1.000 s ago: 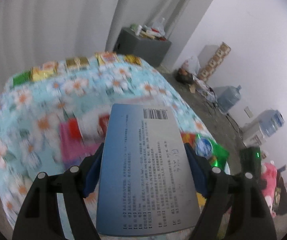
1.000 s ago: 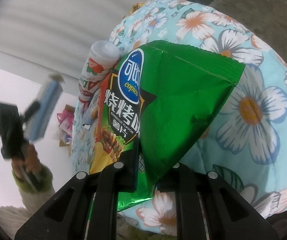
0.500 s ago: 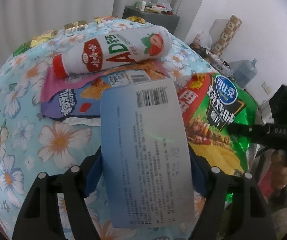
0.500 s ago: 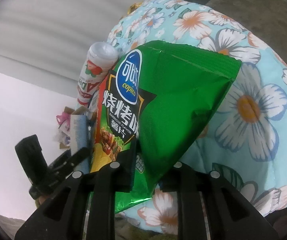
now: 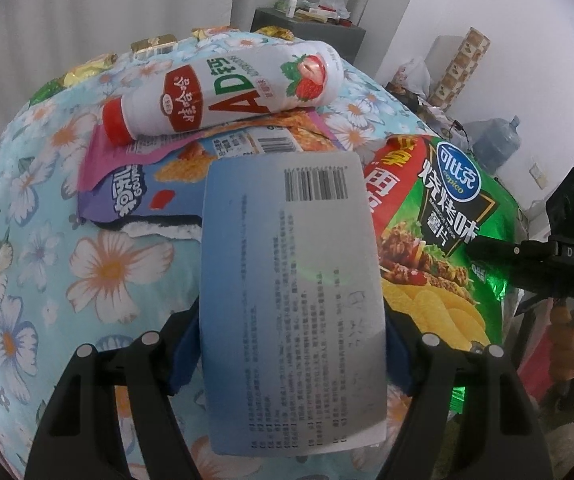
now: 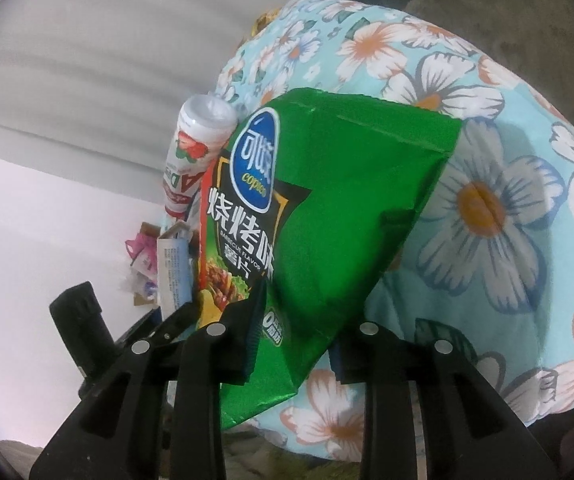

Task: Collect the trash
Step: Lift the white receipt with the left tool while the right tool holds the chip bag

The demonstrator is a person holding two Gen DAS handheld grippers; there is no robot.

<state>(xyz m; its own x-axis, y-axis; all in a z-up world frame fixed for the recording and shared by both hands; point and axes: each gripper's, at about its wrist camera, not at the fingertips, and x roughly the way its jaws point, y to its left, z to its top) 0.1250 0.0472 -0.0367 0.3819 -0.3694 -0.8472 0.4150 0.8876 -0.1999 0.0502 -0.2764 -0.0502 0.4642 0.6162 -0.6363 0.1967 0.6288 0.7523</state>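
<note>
My left gripper (image 5: 291, 344) is shut on a pale blue box (image 5: 293, 300) with a barcode, held just above the floral tablecloth (image 5: 99, 264). Beyond it lie a white strawberry drink bottle (image 5: 223, 88) on a purple snack bag (image 5: 139, 192). A green chip bag (image 5: 443, 256) lies to the right. In the right wrist view my right gripper (image 6: 299, 344) has opened; the green chip bag (image 6: 327, 216) stands between its spread fingers. The bottle (image 6: 195, 148) and the blue box (image 6: 173, 272) show at its left.
Gold and green wrapped sweets (image 5: 151, 44) line the table's far edge. A grey cabinet (image 5: 311, 28) with clutter stands behind the table. Water jugs (image 5: 495, 144) and boxes stand on the floor at the right. White curtains hang behind.
My left gripper has come down and closer to the trash pile with the box. My right gripper's fingers have spread apart around the green chip bag.
</note>
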